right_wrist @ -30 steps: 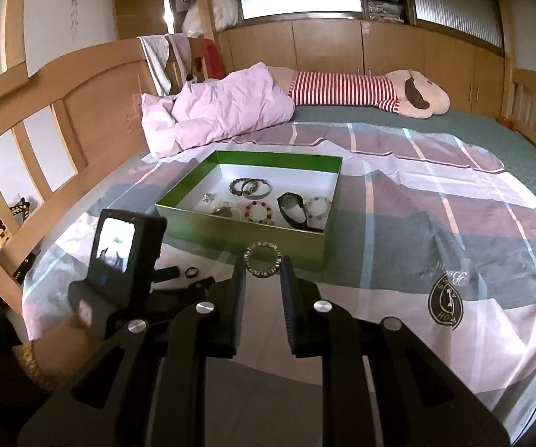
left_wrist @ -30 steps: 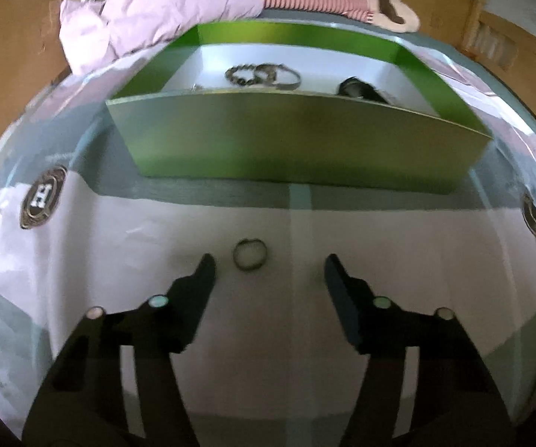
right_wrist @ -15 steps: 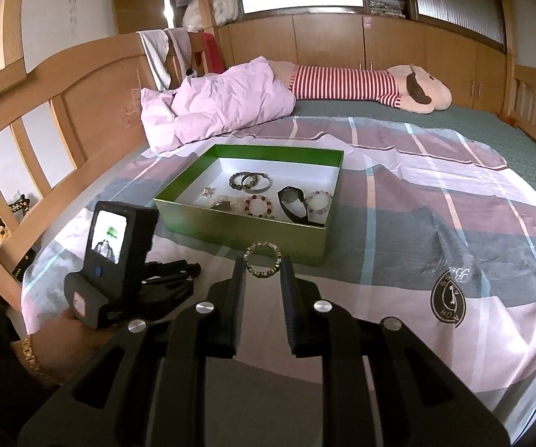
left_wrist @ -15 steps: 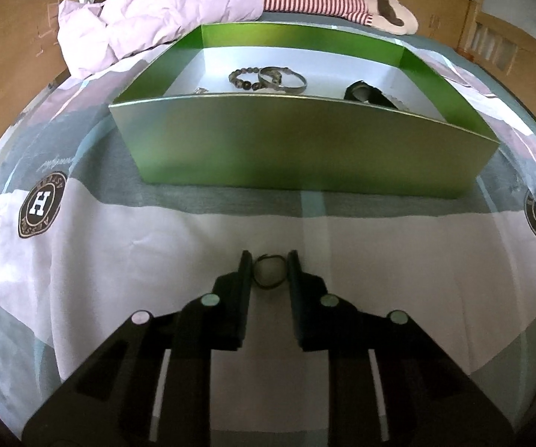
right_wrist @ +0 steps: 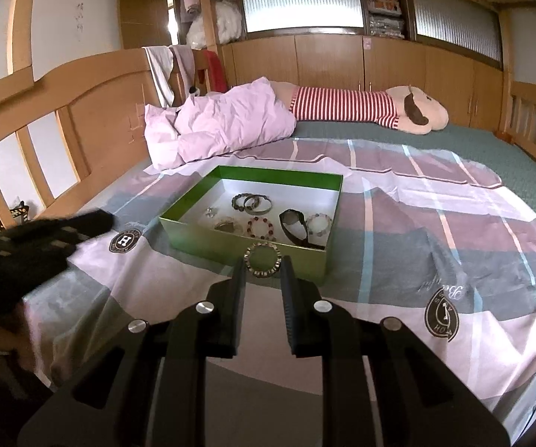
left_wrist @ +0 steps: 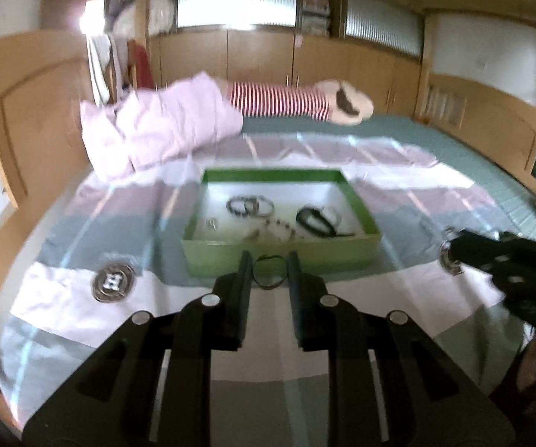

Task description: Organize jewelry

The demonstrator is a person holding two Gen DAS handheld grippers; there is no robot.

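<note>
Daylit bedroom, one view soft with motion blur, one sharp.

Light comes from the frosted ribbed-glass windows high on the far wall; in the left wrist view they blow out to white glare. That view is smeared throughout, the rumpled pink quilt and green cardboard box soft-edged. The right wrist view is crisp. Both bend strongly at the edges, with dark corners.

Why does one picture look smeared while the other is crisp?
Left wrist view: motion blur smears the green cardboard box and the glaring window; only the left hand-held gripper looks sharp. Right wrist view: the box is crisp; both views bend straight lines.
</note>
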